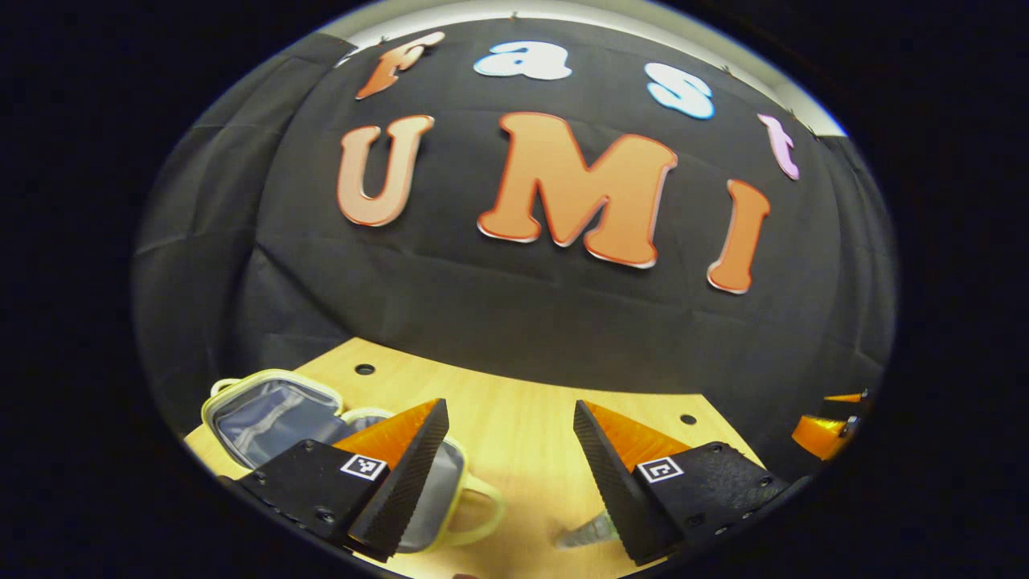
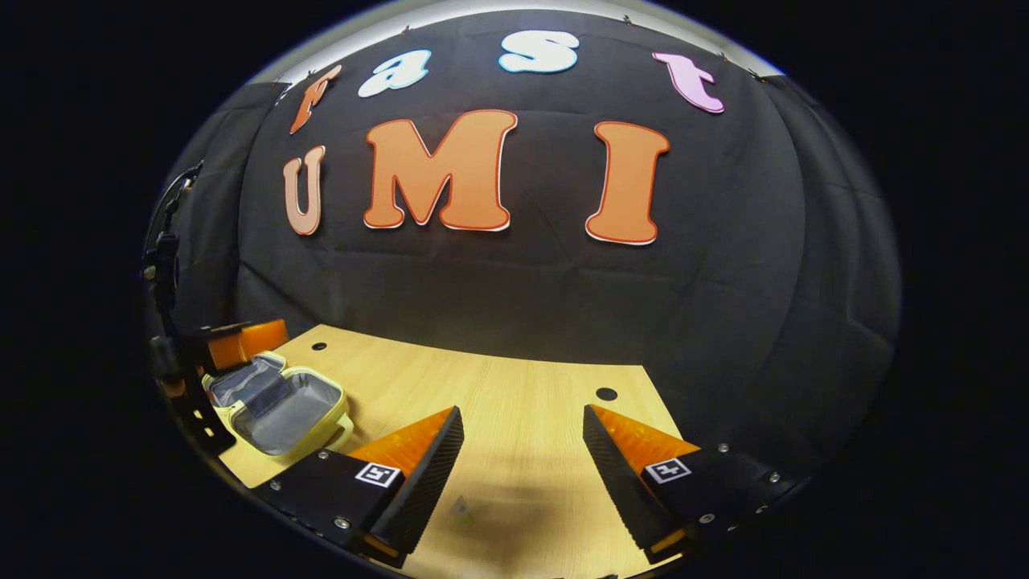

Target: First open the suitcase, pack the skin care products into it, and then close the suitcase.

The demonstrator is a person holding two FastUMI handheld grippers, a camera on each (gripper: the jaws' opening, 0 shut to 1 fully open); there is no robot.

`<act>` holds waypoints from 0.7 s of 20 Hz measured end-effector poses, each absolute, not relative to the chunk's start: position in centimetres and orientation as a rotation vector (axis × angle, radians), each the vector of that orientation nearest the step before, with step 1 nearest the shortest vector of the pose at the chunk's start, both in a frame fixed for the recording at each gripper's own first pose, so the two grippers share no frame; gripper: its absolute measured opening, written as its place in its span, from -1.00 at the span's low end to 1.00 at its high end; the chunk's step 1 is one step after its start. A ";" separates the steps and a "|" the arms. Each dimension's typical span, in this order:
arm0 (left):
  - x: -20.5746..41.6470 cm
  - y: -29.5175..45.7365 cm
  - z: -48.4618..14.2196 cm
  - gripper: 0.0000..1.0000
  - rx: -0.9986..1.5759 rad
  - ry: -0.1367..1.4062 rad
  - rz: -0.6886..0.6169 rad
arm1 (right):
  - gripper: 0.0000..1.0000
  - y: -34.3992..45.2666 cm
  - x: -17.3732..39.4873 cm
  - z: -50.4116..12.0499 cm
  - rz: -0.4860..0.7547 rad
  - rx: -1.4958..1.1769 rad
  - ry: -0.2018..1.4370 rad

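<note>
This is a staged recording booth, not a lived-in room. A black cloth wall (image 2: 514,289) hangs behind a pale wooden table (image 2: 522,402) with round holes (image 2: 606,394) drilled through it.

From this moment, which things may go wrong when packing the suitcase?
1. The suitcase lies open at the table's left edge; a push might slide it off.
2. The left gripper is open above a small clear item, partly hidden by its finger; a blind grasp may miss.
3. The right gripper is open and close by, so the two grippers may collide near the suitcase.
</note>
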State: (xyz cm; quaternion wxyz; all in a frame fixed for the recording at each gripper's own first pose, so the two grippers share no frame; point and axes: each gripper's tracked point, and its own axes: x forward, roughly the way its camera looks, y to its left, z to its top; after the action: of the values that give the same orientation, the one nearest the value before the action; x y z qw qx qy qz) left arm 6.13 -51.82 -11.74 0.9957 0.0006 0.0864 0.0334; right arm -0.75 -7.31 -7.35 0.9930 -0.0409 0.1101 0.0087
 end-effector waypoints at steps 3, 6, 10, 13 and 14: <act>6.7 -55.4 -16.0 0.94 0.062 0.223 0.031 | 0.90 -8.5 -1.6 -8.2 0.011 -0.081 0.245; 6.8 -57.7 -21.4 0.94 0.109 0.303 -0.002 | 0.89 -9.7 -2.4 -8.8 -0.007 -0.105 0.261; 7.2 -59.0 -27.3 0.94 0.179 0.385 -0.030 | 0.90 -11.5 -3.2 -9.8 -0.038 -0.109 0.290; 7.1 -60.0 -31.6 0.95 0.188 0.436 -0.039 | 0.91 -12.7 -3.6 -10.6 -0.065 -0.092 0.320; 7.2 -59.8 -33.0 0.95 0.203 0.455 -0.034 | 0.92 -13.2 -3.8 -10.9 -0.074 -0.091 0.329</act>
State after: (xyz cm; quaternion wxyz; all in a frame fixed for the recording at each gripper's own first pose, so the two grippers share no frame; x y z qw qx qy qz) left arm 7.22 -59.80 -33.01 0.9690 0.1005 0.2250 -0.0169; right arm -3.78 -13.17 -10.90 0.9848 -0.0453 0.1636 -0.0366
